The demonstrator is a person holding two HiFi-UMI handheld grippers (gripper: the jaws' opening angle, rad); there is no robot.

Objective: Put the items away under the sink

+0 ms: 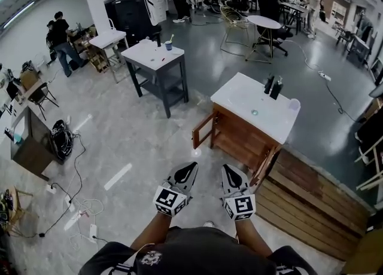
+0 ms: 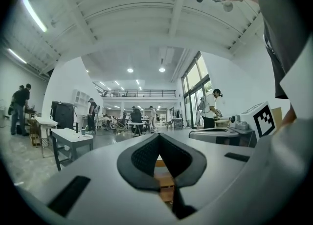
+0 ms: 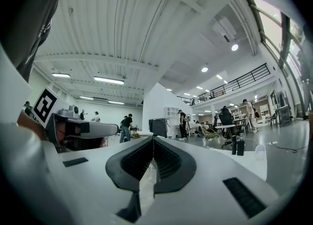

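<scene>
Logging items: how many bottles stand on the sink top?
3: one dark bottle, a second dark bottle beside it, a pale bottle at the right corner of the sink top.

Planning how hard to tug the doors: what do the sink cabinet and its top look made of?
Sink cabinet: looks like wood, reddish-brown and matte, with a framed door. Top: smooth, uniform white, perhaps ceramic or stone-like composite; I can't tell which.

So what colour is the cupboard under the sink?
The cupboard is reddish-brown wood, under a white countertop; the head view shows it best.
</scene>
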